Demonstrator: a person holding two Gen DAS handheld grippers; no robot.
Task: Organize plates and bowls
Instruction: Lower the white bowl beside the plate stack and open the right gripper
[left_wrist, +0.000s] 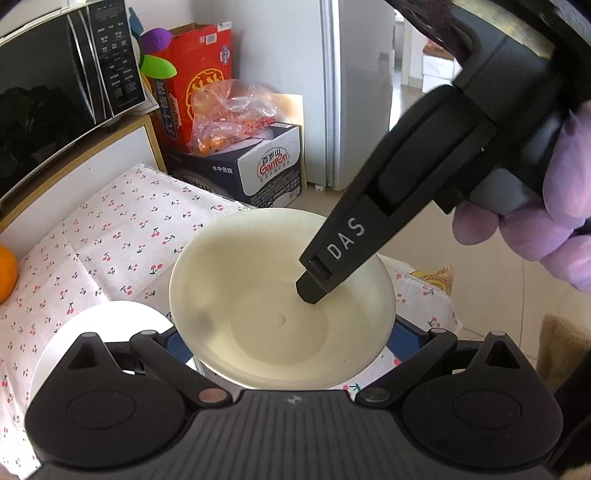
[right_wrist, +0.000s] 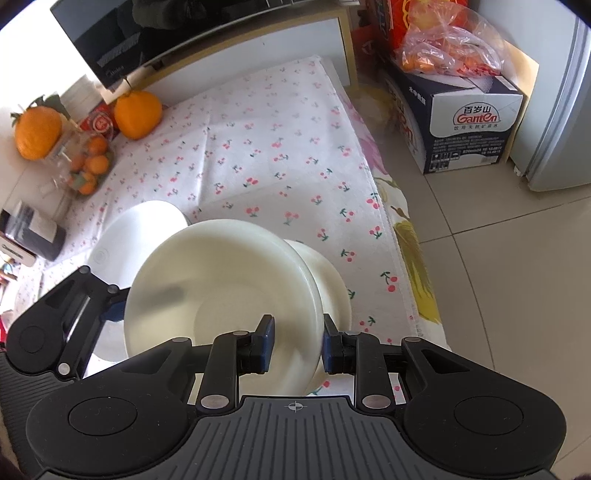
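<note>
Right gripper (right_wrist: 297, 345) clamps near rim of cream bowl (right_wrist: 221, 295), one pad inside, one outside; bowl tilted, held above cherry tablecloth (right_wrist: 266, 155). White plate (right_wrist: 140, 225) lies just left-behind bowl. Left gripper (left_wrist: 284, 347) nearer plate; fingers hidden under bowl, state unclear.

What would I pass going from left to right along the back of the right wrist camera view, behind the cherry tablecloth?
Left orange → second orange → microwave → bag of orange fruit → Ganten water box → fridge.
</note>
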